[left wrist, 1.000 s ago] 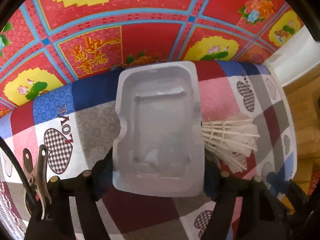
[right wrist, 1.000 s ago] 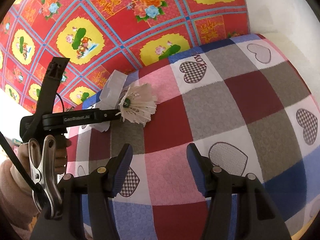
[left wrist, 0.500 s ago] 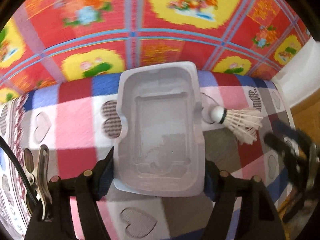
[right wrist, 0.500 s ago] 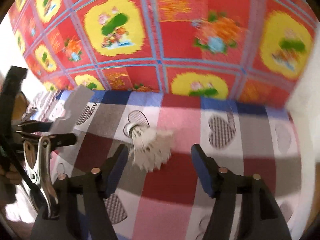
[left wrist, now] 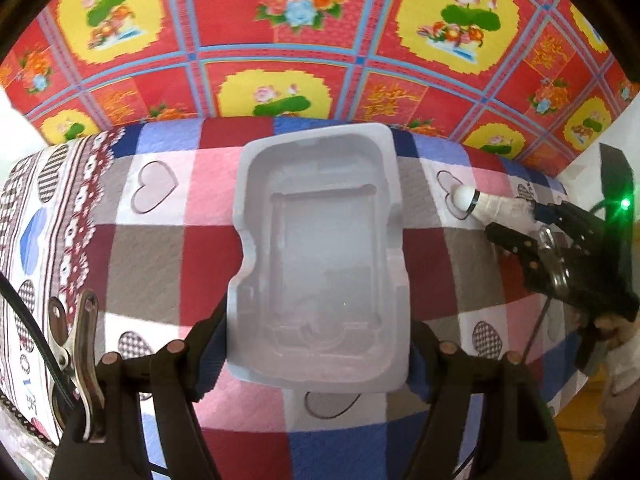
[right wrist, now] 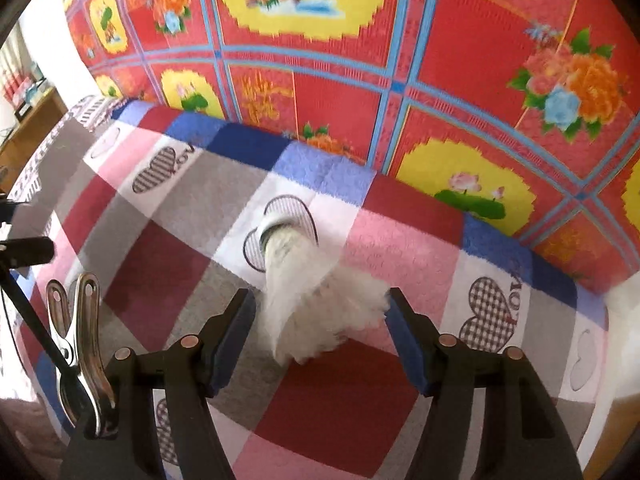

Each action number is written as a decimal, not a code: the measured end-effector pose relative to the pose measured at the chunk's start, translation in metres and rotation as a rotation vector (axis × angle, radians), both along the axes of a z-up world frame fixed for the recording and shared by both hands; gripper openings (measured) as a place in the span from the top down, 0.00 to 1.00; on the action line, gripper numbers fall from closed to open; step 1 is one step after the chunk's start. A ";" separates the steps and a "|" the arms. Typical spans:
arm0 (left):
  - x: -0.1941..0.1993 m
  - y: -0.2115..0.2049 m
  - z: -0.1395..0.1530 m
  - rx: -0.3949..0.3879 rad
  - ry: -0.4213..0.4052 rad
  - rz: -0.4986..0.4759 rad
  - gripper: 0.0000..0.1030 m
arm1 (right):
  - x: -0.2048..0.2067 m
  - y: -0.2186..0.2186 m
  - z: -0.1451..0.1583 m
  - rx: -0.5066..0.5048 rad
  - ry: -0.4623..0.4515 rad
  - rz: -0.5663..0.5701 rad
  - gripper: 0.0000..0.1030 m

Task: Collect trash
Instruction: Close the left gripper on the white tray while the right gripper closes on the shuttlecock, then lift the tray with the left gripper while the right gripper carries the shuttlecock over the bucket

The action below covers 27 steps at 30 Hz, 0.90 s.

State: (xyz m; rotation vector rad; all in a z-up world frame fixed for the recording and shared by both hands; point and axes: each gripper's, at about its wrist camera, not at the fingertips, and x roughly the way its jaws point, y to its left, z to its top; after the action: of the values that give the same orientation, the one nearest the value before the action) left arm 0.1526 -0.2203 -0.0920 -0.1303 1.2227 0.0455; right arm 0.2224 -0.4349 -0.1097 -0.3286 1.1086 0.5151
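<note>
My left gripper (left wrist: 316,348) is shut on a clear plastic packaging tray (left wrist: 320,256) and holds it above the checked heart-pattern blanket (left wrist: 152,248). A white feather shuttlecock (right wrist: 308,296) lies on the blanket; its feathered end sits between the open fingers of my right gripper (right wrist: 320,320). In the left wrist view the shuttlecock (left wrist: 488,204) lies right of the tray, with the right gripper (left wrist: 560,256) around its feathers.
A red, yellow and blue flowered cloth (right wrist: 360,80) rises behind the blanket. A wooden shelf (right wrist: 28,120) stands at the far left of the right wrist view. The blanket's patterned edge (left wrist: 64,240) runs along the left.
My right gripper has moved forward to the shuttlecock, so its feathers now lie between the fingers. My left gripper still holds the tray and has swung left.
</note>
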 end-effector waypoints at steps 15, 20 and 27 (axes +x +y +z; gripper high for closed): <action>-0.030 0.032 0.010 -0.033 -0.032 0.071 0.26 | -0.013 0.015 0.011 0.134 0.005 -0.098 0.68; -0.044 0.050 0.018 -0.030 -0.057 0.092 0.26 | -0.037 0.033 0.030 0.195 -0.003 -0.108 0.68; -0.076 0.082 0.030 -0.034 -0.086 0.142 0.26 | -0.082 0.074 0.055 0.285 0.002 -0.089 0.68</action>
State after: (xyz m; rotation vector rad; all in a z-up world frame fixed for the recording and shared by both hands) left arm 0.0769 -0.1385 -0.0622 -0.2458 1.1272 0.1412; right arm 0.1406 -0.3606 -0.0545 -0.0303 1.0310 0.5854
